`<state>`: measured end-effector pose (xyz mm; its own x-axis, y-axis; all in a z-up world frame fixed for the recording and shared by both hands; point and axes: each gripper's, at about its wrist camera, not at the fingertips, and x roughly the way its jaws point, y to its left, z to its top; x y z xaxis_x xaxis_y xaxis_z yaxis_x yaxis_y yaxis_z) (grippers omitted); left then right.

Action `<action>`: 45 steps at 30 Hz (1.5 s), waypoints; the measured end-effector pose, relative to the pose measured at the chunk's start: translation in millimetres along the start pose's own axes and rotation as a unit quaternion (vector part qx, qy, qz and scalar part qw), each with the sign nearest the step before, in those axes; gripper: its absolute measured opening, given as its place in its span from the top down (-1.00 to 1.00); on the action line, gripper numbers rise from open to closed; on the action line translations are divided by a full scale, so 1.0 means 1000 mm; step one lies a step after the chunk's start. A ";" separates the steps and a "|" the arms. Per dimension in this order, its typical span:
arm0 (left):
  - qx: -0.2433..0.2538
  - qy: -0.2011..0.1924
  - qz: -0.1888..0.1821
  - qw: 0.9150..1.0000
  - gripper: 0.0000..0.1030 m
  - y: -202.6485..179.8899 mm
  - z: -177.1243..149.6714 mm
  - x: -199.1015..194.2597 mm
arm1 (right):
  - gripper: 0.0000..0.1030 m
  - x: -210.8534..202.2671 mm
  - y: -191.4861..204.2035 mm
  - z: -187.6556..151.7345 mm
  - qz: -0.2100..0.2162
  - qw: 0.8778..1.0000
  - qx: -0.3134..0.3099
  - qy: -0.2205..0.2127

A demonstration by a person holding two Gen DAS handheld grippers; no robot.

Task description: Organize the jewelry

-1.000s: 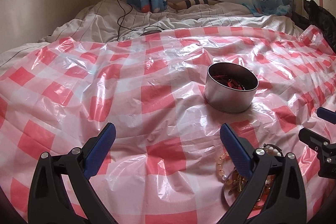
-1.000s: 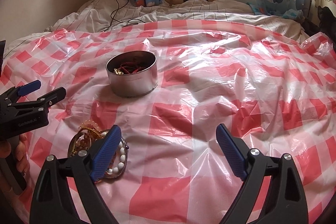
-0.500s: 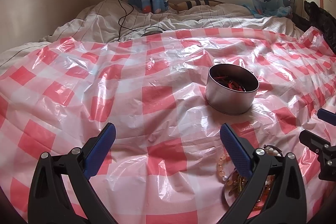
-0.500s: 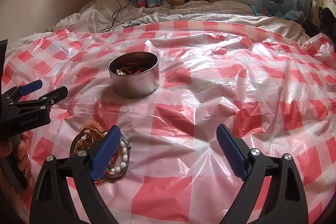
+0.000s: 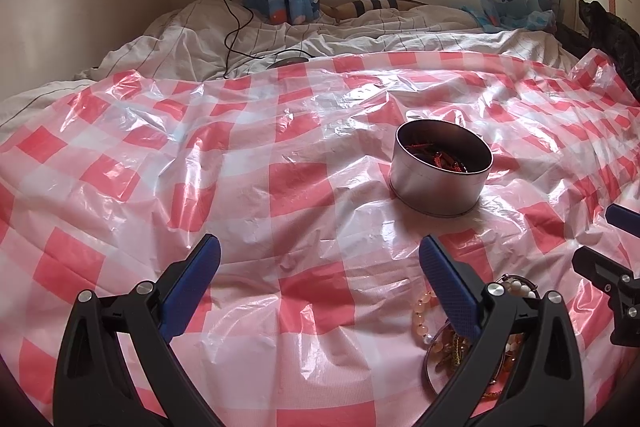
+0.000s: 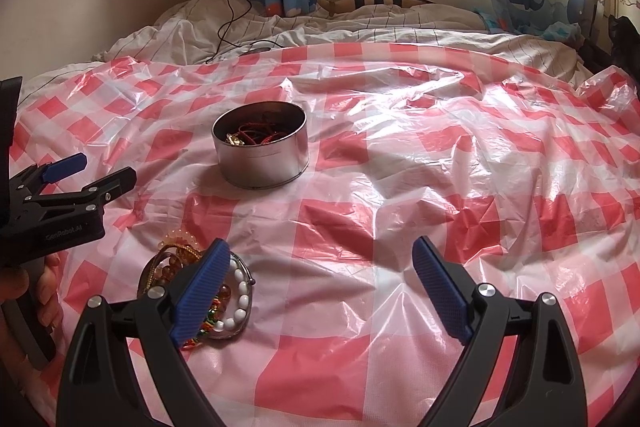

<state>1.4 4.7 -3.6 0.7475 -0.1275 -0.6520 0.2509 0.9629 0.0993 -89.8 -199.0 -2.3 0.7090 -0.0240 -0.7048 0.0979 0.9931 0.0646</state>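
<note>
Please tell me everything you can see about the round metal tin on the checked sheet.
The tin is a low round can of dull silver metal with a thin seam near its base and no lid on it. It stands upright on the red and white plastic sheet, beyond the pile of bracelets. Inside lie red cords and something gold. No gripper touches it.

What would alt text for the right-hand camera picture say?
An open right gripper hovers over a red-and-white checked plastic sheet on a bed, beside a pile of beaded bracelets. Beyond stands a round metal tin holding red cords; the left gripper enters at left.
</note>
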 end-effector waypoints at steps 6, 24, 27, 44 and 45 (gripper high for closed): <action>0.000 0.001 0.000 1.000 -0.86 0.000 0.000 0.000 | -0.72 0.000 0.000 0.000 0.000 1.000 0.000 0.000; 0.001 0.001 0.001 1.000 -0.86 -0.002 0.000 0.000 | -0.72 -0.001 0.005 -0.002 0.006 1.000 -0.005 -0.002; 0.001 0.001 0.001 1.000 -0.86 -0.002 0.000 0.000 | -0.72 -0.001 0.005 -0.002 0.006 1.000 -0.007 -0.001; 0.009 0.052 -0.119 0.991 -0.86 0.007 0.001 0.007 | -0.72 -0.002 0.003 0.000 0.017 0.999 -0.039 0.006; 0.007 0.065 -0.145 0.987 -0.86 0.011 0.001 0.009 | -0.72 0.000 0.000 0.001 0.019 0.999 -0.039 0.013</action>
<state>11.3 14.0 -8.0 0.5580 -0.3646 -0.7455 0.4522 0.8868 -0.0953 -89.6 -199.1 -1.5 0.6928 0.0152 -0.7210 0.0169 0.9992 0.0373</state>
